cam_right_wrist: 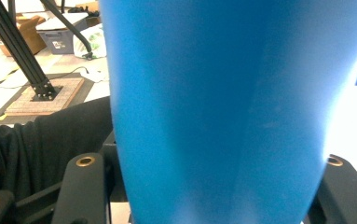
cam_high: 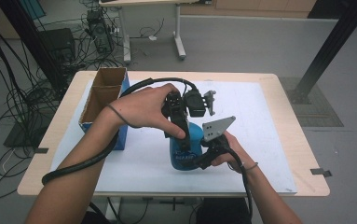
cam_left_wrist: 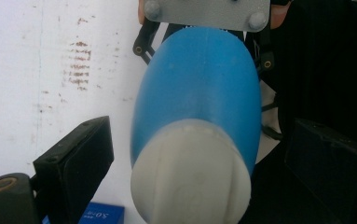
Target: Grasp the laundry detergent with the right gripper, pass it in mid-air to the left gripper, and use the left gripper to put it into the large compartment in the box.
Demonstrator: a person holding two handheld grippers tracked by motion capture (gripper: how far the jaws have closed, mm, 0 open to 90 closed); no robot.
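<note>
One blue bottle (cam_high: 185, 151) stands upright on the white mat (cam_high: 260, 140) near the front middle of the bench (cam_high: 288, 107), with both tools at it. Its plastic body is smooth, rounded at the shoulder and tapering, and a white cap (cam_left_wrist: 190, 177) with soft ribs tops it in the left tool's view. The white print low on its side is too blurred to read.

The right tool (cam_high: 203, 156) is clenched on the bottle's lower body, its black jaws pressed against either side in its own view; the right hand (cam_high: 229, 151) hides most of that tool from above, leaving its grey three-cornered plate (cam_high: 217, 127) clear. The left tool (cam_high: 178, 135) comes down over the top of the bottle, its jaws standing apart on either side of the cap without touching it, so it is released. The left hand (cam_high: 141, 107) covers the tool's body, and the bottle's cap is hidden under it from above.

An open cardboard box (cam_high: 104, 95) with a blue side stands at the mat's left edge. The bench is pale wood with rounded corners. Beyond it lie a grey floor, tangled black cables (cam_high: 8, 93) and another table's legs (cam_high: 178, 42).
</note>
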